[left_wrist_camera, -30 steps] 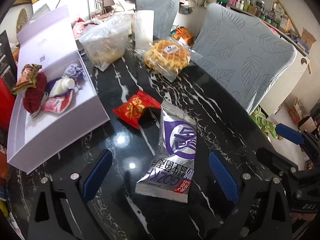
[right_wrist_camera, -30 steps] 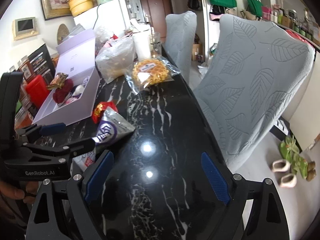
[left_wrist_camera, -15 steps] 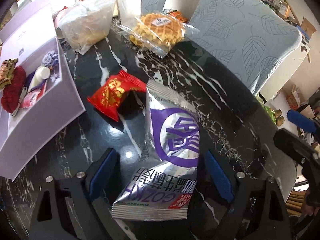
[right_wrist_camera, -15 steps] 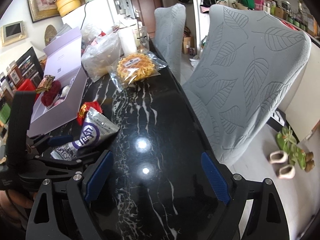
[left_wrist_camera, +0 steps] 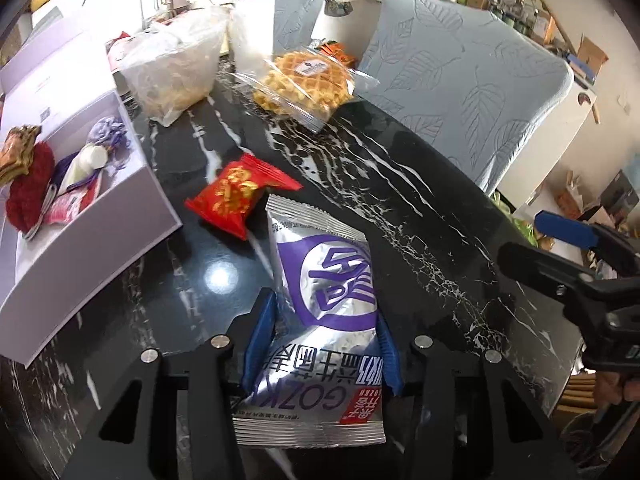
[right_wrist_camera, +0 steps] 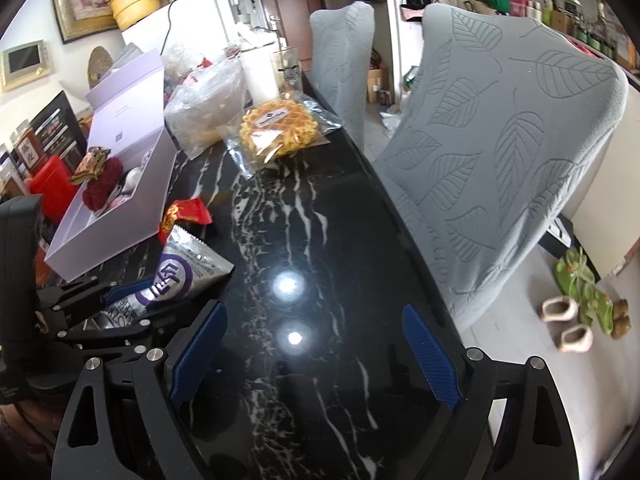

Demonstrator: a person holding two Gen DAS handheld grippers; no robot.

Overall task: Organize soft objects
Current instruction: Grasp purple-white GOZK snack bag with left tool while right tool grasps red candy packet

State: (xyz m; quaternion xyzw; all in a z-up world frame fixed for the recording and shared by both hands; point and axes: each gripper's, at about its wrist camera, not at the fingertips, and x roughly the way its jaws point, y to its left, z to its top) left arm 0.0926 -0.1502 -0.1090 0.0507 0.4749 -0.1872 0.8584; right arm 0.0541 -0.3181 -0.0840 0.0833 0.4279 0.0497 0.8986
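Observation:
My left gripper (left_wrist_camera: 320, 344) is shut on the near end of a silver and purple snack packet (left_wrist_camera: 324, 292), which lies on the black marble table (left_wrist_camera: 420, 208); the packet also shows in the right wrist view (right_wrist_camera: 176, 276). A red snack packet (left_wrist_camera: 240, 192) lies just beyond it. An open lilac box (left_wrist_camera: 80, 208) at the left holds several soft items, among them a red woolly one (left_wrist_camera: 28, 192). My right gripper (right_wrist_camera: 316, 344) is open and empty above the table's near part.
A bagged waffle (left_wrist_camera: 308, 76), a clear plastic bag (left_wrist_camera: 172, 72) and a white cup (left_wrist_camera: 252, 36) stand at the table's far end. Two chairs with grey leaf-pattern covers (right_wrist_camera: 500, 152) line the right edge. Shoes (right_wrist_camera: 576, 312) lie on the floor.
My left gripper moved forward over the silver packet and closed its fingers on the packet's near end. The right gripper stayed open and shifted only slightly.

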